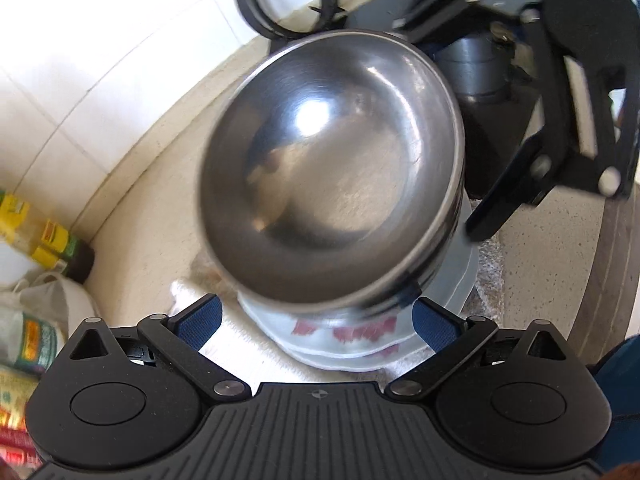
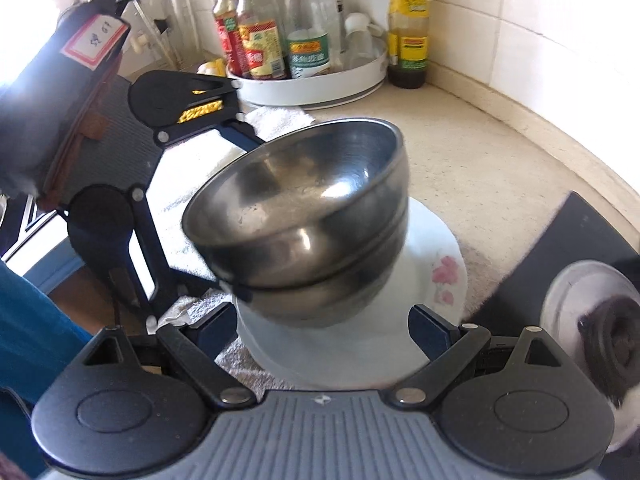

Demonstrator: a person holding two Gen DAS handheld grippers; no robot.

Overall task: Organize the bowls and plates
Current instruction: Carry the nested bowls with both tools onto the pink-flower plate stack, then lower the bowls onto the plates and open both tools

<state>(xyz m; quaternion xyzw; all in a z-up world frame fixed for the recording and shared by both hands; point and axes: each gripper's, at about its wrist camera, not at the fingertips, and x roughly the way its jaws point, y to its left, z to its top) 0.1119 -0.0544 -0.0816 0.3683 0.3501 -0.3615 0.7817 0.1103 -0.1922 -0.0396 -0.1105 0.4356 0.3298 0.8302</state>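
Two nested steel bowls (image 1: 332,160) (image 2: 296,208) sit tilted and motion-blurred on a stack of white plates (image 1: 360,344) (image 2: 440,272) with a pink flower print. My left gripper (image 1: 316,316) is open, its blue pads spread on either side of the bowls' near edge. From the right wrist view, the left gripper (image 2: 240,214) straddles the bowls' left side. My right gripper (image 2: 322,328) is also open, with the bowls' base and the plate between its fingers and nothing gripped. One black finger (image 1: 504,196) of that gripper shows by the bowls' right rim.
A white towel (image 2: 192,160) (image 1: 240,360) lies under the plates on the beige counter. A round white tray (image 2: 320,84) of sauce bottles stands at the back by the tiled wall. The black stove (image 2: 560,248) with a burner (image 2: 612,344) is at the right. Bottles and packets (image 1: 48,236) crowd the left.
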